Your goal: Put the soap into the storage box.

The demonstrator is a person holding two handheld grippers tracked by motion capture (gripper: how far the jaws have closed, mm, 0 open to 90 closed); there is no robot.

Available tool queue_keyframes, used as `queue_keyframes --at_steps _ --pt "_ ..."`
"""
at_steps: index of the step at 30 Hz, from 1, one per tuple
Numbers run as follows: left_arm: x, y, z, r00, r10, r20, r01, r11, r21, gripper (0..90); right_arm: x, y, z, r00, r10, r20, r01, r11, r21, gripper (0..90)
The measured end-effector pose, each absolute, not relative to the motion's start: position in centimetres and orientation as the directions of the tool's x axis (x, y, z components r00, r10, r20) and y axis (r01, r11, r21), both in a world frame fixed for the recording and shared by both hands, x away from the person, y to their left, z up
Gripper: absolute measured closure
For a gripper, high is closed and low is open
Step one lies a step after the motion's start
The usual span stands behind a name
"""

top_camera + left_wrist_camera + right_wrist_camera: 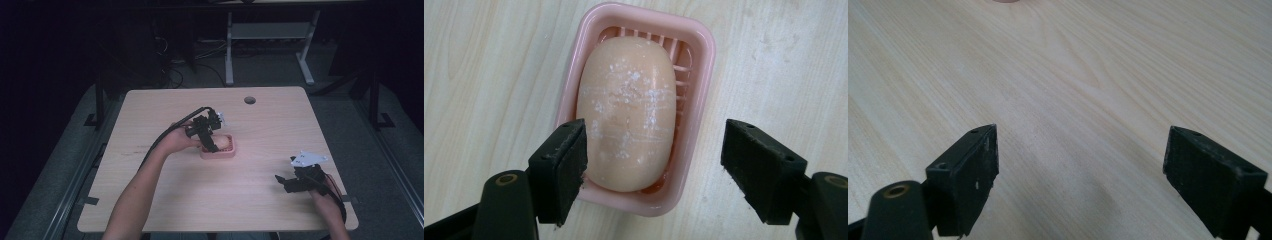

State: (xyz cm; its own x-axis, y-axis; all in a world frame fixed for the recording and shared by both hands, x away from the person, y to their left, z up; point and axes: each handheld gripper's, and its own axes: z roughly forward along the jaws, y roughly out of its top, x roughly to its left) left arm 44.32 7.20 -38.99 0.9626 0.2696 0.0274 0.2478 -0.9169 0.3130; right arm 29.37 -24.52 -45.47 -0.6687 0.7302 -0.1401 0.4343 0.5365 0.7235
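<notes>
Hovering my left gripper (654,160), jaws spread wide, over the soap (626,112) lying in its pink dish (704,60) mid-table, I judged centring both pads across the bar's width mattered; my right gripper (1080,170) rested open, well apart.

Your work surface: light wooden rectangular table (165,200) with rounded corners, pale grain running lengthwise. Small dark round cable hole (249,100) near far edge, right of centre. Pink plastic rectangular soap dish (231,152) sits flat on tabletop near middle, slatted floor inside, well apart from every edge. Dish holds peach oval soap bar (626,112) with white flecks; bar lies on slats, not on wood. Strip of dark tape (88,201) at your near left edge.
</notes>
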Motion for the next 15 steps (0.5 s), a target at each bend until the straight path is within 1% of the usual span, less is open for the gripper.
queue_keyframes --at_steps 7,15 --pt "43.6 7.7 -38.9 0.963 0.269 0.024 0.248 -0.917 0.313 26.4 29.4 -24.5 -45.5 -0.665 0.732 -0.144 0.434 0.537 0.724 14.0" --pt "42.7 8.7 -38.8 0.959 0.283 0.025 0.259 -0.906 0.336 26.4 29.3 -24.5 -45.5 -0.66 0.738 -0.14 0.441 0.531 0.724 14.0"
